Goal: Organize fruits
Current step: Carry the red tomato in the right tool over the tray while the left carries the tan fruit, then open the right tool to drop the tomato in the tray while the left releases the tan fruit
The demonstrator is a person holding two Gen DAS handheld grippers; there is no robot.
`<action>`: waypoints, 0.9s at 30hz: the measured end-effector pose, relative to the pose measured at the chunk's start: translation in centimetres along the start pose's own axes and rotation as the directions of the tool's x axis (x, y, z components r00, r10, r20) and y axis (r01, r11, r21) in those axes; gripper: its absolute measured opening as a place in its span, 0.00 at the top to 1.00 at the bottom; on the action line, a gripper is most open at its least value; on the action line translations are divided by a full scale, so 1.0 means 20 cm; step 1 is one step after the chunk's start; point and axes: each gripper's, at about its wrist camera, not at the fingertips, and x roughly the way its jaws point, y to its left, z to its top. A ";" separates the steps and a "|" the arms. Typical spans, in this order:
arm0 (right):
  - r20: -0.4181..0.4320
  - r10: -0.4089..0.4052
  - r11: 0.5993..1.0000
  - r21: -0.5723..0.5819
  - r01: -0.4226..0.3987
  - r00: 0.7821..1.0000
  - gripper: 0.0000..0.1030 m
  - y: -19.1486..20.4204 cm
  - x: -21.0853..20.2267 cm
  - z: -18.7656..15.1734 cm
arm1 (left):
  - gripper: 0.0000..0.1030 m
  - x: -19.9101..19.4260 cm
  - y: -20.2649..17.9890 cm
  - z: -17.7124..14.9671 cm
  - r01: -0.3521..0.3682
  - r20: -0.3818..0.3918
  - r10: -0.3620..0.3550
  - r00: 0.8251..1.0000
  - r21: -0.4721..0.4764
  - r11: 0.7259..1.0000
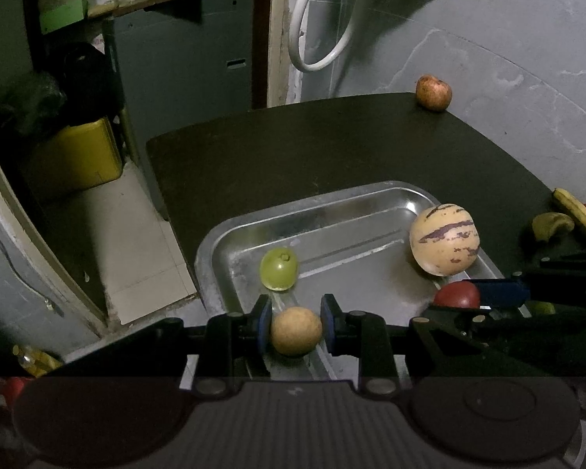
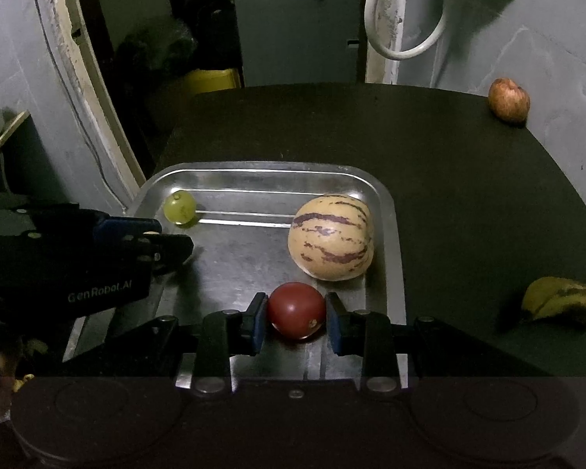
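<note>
A metal tray (image 1: 332,203) (image 2: 254,172) sits on the dark table. In it lie a green grape (image 1: 279,268) (image 2: 180,208) and a striped cream melon (image 1: 444,239) (image 2: 331,237). My left gripper (image 1: 296,328) is shut on a round tan fruit (image 1: 296,330) over the tray's near left part. My right gripper (image 2: 296,317) is shut on a red fruit (image 2: 297,310) (image 1: 457,294) over the tray's near right part. Each gripper shows in the other's view: the right one (image 1: 527,293), the left one (image 2: 97,250).
A reddish apple (image 1: 433,92) (image 2: 508,100) sits at the table's far right corner by the wall. Bananas (image 1: 566,219) (image 2: 564,301) lie on the table right of the tray. The table's left edge drops to the floor, with a yellow container (image 1: 78,152) beyond.
</note>
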 end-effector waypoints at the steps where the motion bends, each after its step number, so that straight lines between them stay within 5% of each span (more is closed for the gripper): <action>1: 0.000 0.000 1.000 -0.002 0.000 1.000 0.67 0.00 0.00 0.00 | 0.71 0.00 0.00 0.00 0.000 0.000 0.000 1.000 0.000 1.000; 11: 0.004 -0.004 1.000 0.010 0.004 1.000 0.62 -0.01 -0.03 -0.01 | 0.68 -0.01 0.01 0.01 -0.004 0.000 0.004 1.000 -0.014 1.000; 21: 0.030 -0.012 1.000 0.015 0.011 0.999 0.52 0.00 -0.14 -0.02 | 0.41 -0.09 0.02 0.03 -0.003 0.034 0.004 0.999 -0.021 1.000; 27: 0.077 -0.029 0.999 0.016 0.028 0.997 0.35 0.00 -0.30 -0.03 | 0.22 -0.19 0.01 0.06 0.009 0.072 -0.007 0.997 -0.026 1.000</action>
